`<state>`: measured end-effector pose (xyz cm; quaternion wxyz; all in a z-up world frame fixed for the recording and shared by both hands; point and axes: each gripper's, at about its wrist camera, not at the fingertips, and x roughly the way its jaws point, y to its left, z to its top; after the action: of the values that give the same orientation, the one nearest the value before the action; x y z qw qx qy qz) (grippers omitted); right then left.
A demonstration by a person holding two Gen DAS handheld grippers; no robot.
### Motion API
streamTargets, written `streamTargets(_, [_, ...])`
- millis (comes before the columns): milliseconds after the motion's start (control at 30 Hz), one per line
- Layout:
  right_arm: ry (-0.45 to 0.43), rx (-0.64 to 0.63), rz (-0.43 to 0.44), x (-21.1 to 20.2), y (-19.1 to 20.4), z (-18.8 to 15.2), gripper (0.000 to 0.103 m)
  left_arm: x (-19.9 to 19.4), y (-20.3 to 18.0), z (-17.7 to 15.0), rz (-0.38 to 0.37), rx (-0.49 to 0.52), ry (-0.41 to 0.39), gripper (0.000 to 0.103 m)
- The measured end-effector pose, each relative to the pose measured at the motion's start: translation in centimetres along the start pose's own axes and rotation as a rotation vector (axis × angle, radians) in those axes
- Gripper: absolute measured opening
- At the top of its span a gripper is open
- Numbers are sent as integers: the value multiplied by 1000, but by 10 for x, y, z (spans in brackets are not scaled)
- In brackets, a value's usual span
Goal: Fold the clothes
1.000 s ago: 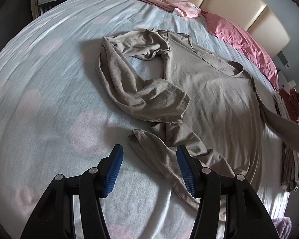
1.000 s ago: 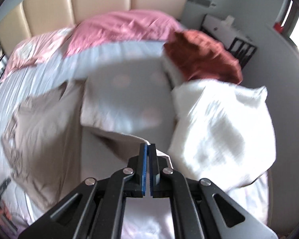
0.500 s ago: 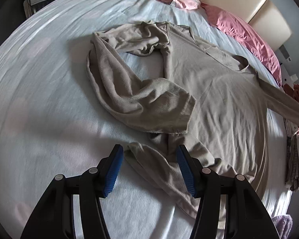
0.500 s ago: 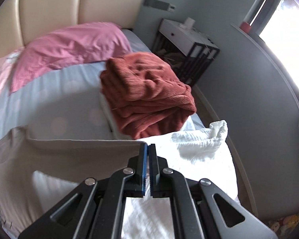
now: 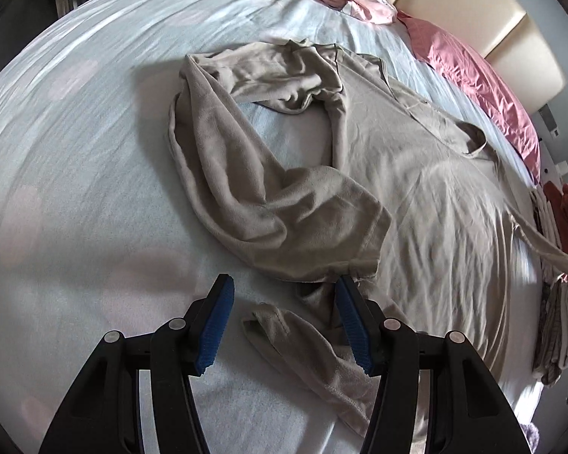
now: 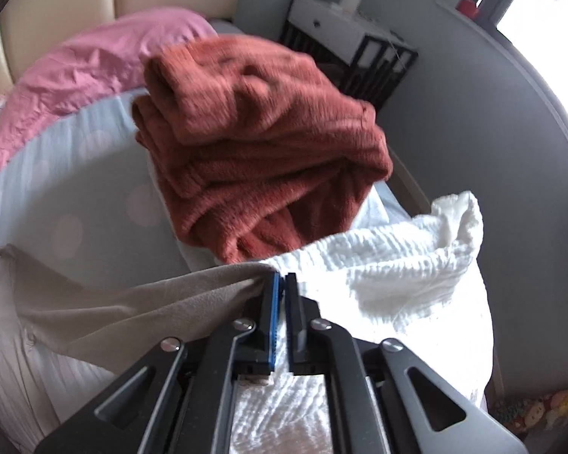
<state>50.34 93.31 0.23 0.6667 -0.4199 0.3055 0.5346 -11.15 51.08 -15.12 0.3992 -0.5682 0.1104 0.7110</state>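
The left gripper point(image 5: 284, 325) hangs spread over the beige shirt's point(image 5: 416, 196) hem corner; the right gripper point(image 6: 281, 283), jaws just parting, has its sleeve point(image 6: 140, 302) at the tips; the shirt's length runs toward the pink pillows point(image 5: 473, 75).

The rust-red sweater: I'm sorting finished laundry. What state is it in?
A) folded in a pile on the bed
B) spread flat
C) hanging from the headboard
A: the rust-red sweater sits folded in layers on the bed, beside a white cloth.
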Motion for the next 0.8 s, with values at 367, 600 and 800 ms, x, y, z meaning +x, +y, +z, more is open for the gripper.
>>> streamTargets(367, [-171, -66, 193, -118, 47, -82, 35, -25, 18, -13, -73, -78, 22, 57])
streamTargets(600, [147, -147, 534, -95, 140, -244, 35, -17, 27, -19, -54, -137, 54, 57])
streamTargets(800, [398, -96, 657, -57, 171, -337, 35, -8, 33, -18, -55, -164, 50, 57])
